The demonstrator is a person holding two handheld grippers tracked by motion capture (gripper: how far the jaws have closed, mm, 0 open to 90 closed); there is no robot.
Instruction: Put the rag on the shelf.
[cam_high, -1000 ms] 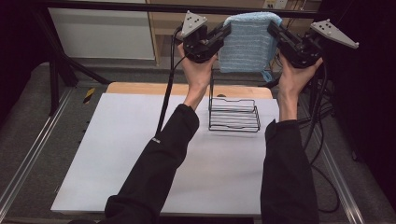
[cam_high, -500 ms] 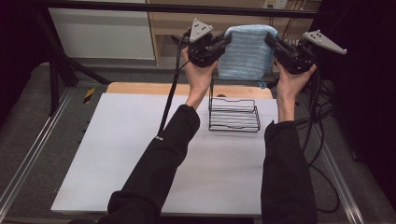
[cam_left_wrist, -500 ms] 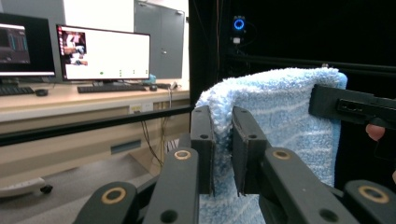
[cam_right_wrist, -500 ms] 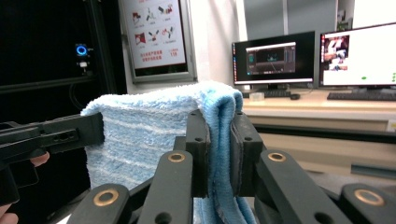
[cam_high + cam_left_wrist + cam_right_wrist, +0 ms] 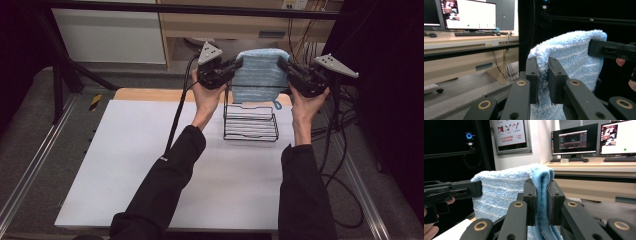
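towel (image 5: 260, 70): soft, light, limp | left gripper (image 5: 236, 65), right gripper (image 5: 284, 66) clamp its far upper corners above rack (image 5: 250, 122)

This looks like a lab or test room set up for recording. Beyond the fingers (image 5: 532, 75) in the left gripper view stands a long desk (image 5: 461, 40) with a lit monitor (image 5: 467, 13) and a keyboard (image 5: 475, 33); beyond the fingers (image 5: 530, 195) in the right gripper view are two more monitors (image 5: 574, 138), and, to their left, a framed poster (image 5: 511, 135) on the wall. Below them, the white surface (image 5: 125, 165) sits inside a black metal frame (image 5: 65, 70) with dark curtains, loose cables (image 5: 345, 150) trailing beside it. A small glowing ring (image 5: 469, 135), possibly a camera, hangs on the frame.
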